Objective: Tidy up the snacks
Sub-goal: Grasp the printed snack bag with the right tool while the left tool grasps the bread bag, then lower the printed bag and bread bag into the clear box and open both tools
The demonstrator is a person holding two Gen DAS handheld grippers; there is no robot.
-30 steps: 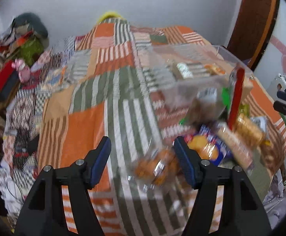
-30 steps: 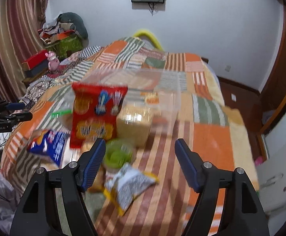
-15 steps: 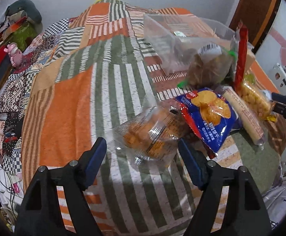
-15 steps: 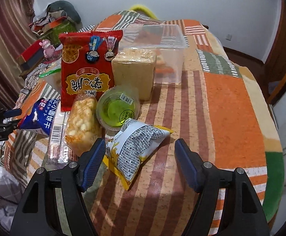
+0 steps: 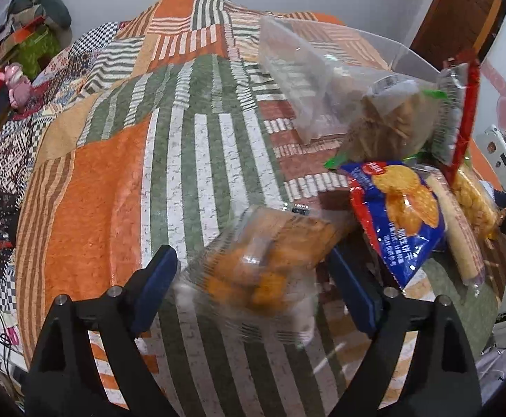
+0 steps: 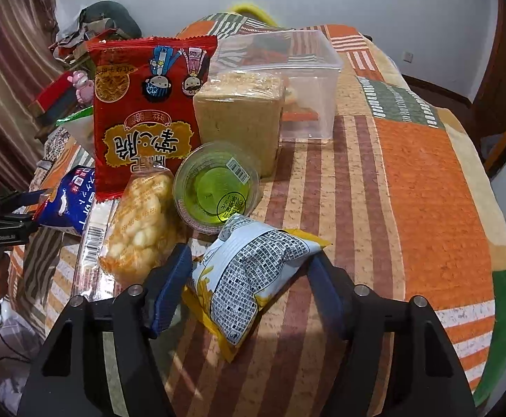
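Crinkly film is my concern: with both the left gripper (image 5: 253,278) around the blurred clear bag of orange pastries (image 5: 270,260) and the right gripper (image 6: 249,285) around the pale yellow-edged chip packet (image 6: 249,278) standing apart, apparently unclamped, on the striped patchwork blanket (image 6: 409,191), either slippery packet may squirt sideways at closure.

Dim indoor light, strong fisheye bending, dark corners, nearest clear packet (image 5: 270,260) motion-blurred

right gripper (image 6: 249,288) jaws astride chip packet (image 6: 249,278)
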